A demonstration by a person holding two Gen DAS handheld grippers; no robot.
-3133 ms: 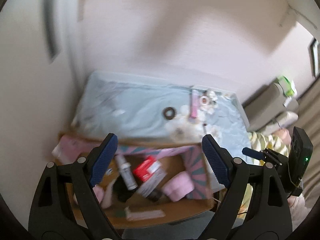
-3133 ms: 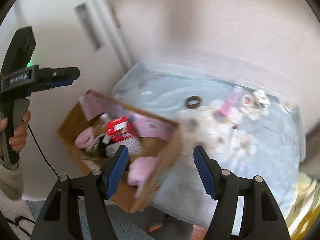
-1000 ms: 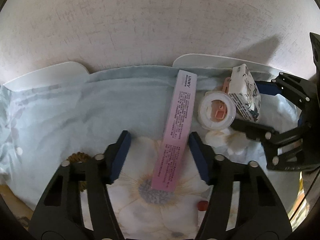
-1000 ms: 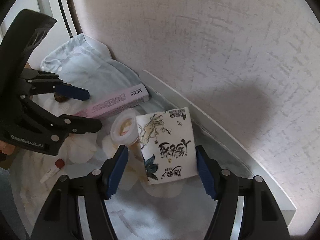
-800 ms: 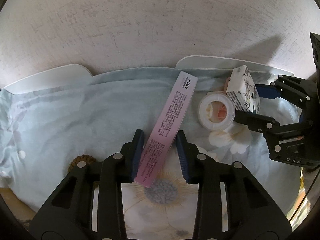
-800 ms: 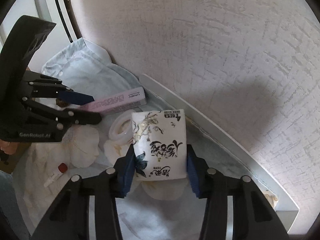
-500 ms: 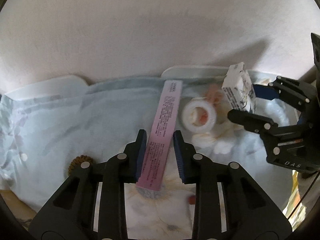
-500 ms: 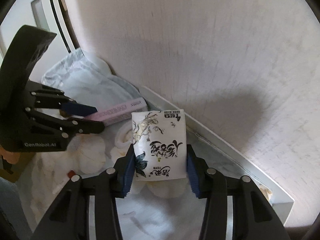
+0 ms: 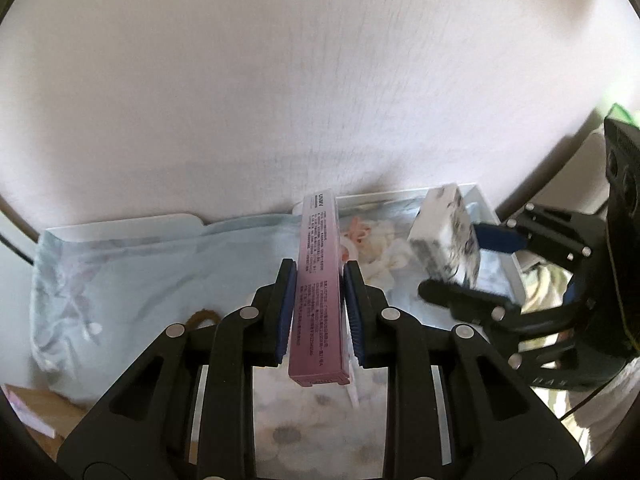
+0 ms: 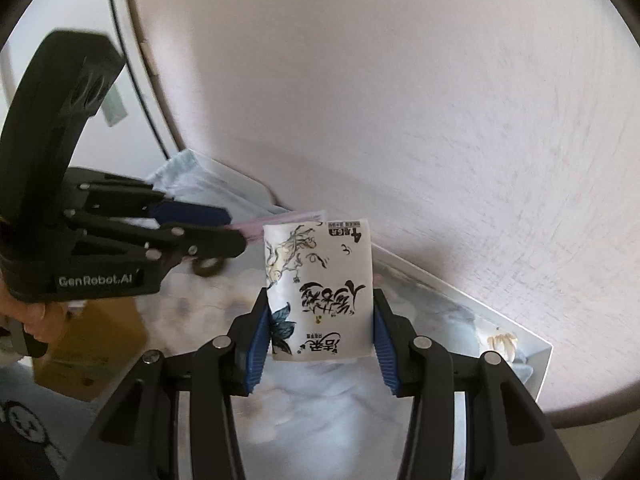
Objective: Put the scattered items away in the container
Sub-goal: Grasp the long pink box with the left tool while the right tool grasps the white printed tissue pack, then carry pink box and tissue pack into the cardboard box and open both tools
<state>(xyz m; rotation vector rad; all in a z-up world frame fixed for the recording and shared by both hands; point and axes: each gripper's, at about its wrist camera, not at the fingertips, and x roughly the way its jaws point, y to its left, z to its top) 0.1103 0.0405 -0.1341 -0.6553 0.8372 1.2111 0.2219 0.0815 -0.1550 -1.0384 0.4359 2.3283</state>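
Observation:
My left gripper (image 9: pixel 318 276) is shut on a long pink box (image 9: pixel 320 288) and holds it above the blue floral cloth (image 9: pixel 132 268). My right gripper (image 10: pixel 320 300) is shut on a white tissue pack with black ink drawings (image 10: pixel 320 284), also lifted off the cloth. The right gripper and its tissue pack (image 9: pixel 446 244) show at the right of the left wrist view. The left gripper (image 10: pixel 224 228) shows at the left of the right wrist view. A corner of the cardboard container (image 10: pixel 92 344) sits low at the left.
A brown hair tie (image 9: pixel 202 316) lies on the cloth left of my left gripper. A pink clip (image 9: pixel 358 234) lies on the flower print beyond the box. The white table rim (image 10: pixel 460 296) runs along a textured wall (image 9: pixel 320 100). A door (image 10: pixel 60 8) stands at the far left.
Both grippers closed on their items and lifted them off the cloth. The view has risen toward the wall, and the white tape ring has dropped out of sight.

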